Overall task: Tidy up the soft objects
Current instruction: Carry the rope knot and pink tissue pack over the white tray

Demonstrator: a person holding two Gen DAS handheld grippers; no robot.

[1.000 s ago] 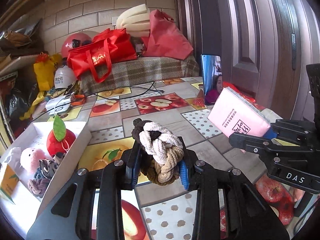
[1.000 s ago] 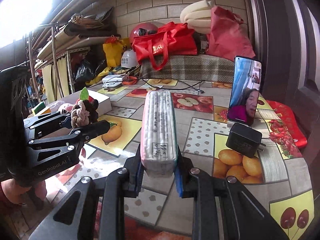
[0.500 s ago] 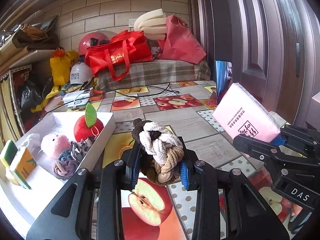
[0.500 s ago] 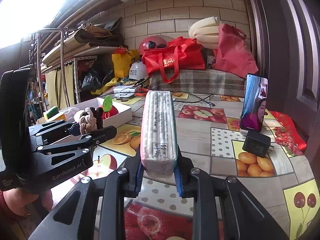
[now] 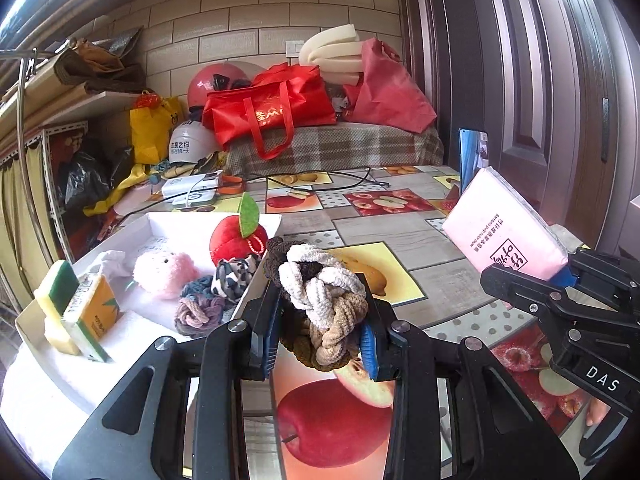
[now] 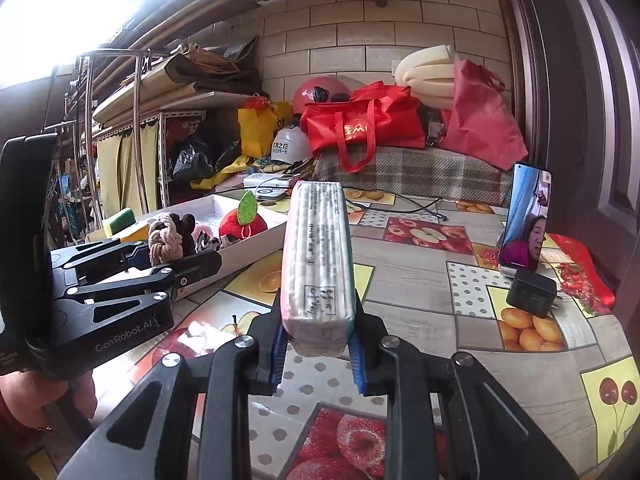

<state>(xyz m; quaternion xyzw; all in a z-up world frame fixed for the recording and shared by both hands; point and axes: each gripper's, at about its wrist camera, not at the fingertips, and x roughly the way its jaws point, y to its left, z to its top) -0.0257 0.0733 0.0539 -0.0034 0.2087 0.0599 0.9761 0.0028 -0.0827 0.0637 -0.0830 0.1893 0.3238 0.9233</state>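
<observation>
1. Knotted bundle of hair ties (image 5: 324, 304) in white, tan and brown sits pinched between the blue pads of the left gripper (image 5: 322, 340), whose jaws are nearly closed around it, above the counter (image 5: 420, 240) and just beside the near right edge of the white tray (image 5: 160, 224).
2. Seen from the right wrist, the same bundle (image 6: 166, 238) and left gripper (image 6: 160, 258) hang in front of the tray (image 6: 256, 246).
3. Pink tissue pack (image 5: 506, 226) is clamped at one end in the right gripper (image 5: 560, 276), well to the right of the tray and raised off the counter.
4. From the right wrist, the tissue pack (image 6: 318, 260) stands on edge between the pads of the right gripper (image 6: 318, 350), the jaws squeezed tight on it.
5. Inside the tray lie a red stuffed apple (image 5: 238, 240) with a green felt leaf, a pink fluffy toy (image 5: 166, 270), several scrunchies (image 5: 200, 312) and sponges (image 5: 76, 308) at the near left end.
6. Beyond the tray to the right, a phone (image 6: 526, 216) stands upright on the fruit-patterned counter (image 6: 420, 272), with a black charger (image 6: 530, 292) just in front of it.
7. Behind the tray, at the back of the counter, red bags (image 5: 272, 108) and helmets (image 5: 188, 146) are piled against a brick wall.
8. Part of a person's hand (image 6: 24, 400) shows beneath the left gripper.
</observation>
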